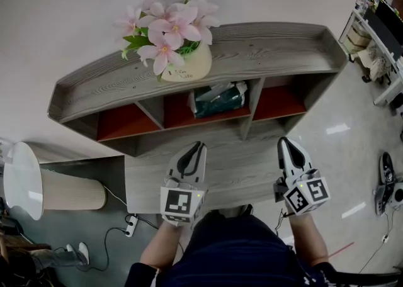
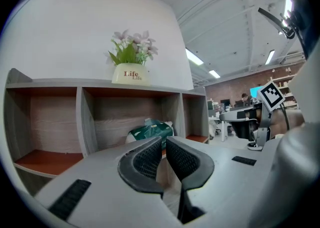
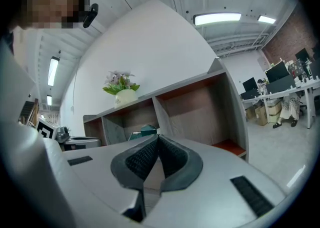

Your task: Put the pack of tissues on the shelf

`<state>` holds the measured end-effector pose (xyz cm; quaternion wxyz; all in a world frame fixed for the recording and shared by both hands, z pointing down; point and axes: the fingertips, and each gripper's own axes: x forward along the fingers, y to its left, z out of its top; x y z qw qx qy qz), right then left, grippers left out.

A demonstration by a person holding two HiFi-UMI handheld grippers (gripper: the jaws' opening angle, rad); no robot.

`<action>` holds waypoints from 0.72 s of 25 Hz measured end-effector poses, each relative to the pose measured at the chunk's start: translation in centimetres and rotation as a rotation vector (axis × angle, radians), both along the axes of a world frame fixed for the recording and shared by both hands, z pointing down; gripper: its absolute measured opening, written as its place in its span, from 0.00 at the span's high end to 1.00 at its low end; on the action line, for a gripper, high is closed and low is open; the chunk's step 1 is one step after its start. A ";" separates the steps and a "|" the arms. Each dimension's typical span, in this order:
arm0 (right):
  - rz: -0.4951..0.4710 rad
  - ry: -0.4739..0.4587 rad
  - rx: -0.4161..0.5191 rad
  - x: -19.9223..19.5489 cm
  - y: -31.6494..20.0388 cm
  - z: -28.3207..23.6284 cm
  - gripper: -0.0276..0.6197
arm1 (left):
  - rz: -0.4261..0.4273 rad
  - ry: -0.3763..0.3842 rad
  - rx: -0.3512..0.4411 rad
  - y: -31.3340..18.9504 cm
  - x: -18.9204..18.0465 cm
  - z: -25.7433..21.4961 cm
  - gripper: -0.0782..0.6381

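Pack of tissues (image 1: 218, 99) lies, perhaps tilted, in the shelf (image 1: 271, 46), middle compartment.

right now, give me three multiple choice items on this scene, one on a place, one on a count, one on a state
1. Where in the shelf are the tissues?
A) left bay
B) middle bay
C) right bay

2. How many bays does the shelf have?
A) three
B) two
C) five

3. The left tool is:
A) open wide
B) shut on the tissues
C) shut and empty

Answers:
1 B: the head view shows the green pack lying in the middle bay.
2 A: two dividers split the shelf into three red-floored bays.
3 C: its jaws stand together with nothing between them, and the tissues sit well behind, in the shelf.
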<state>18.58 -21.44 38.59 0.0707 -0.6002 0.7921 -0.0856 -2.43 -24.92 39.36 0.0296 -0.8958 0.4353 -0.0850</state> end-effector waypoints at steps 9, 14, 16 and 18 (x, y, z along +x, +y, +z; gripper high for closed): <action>-0.014 0.031 0.023 -0.9 0.1 -1.1 0.94 | 0.026 0.014 0.008 0.2 0.4 -0.6 0.83; -0.035 0.035 0.022 -1.9 0.1 -1.1 0.94 | 0.039 0.044 -0.001 0.0 0.6 -1.0 0.83; -0.042 0.038 0.020 -2.2 0.1 -1.0 0.94 | 0.038 0.036 0.011 -0.1 0.6 -1.1 0.83; -0.045 0.041 0.015 -2.4 0.1 -0.9 0.94 | 0.040 0.030 0.009 -0.1 0.6 -1.0 0.83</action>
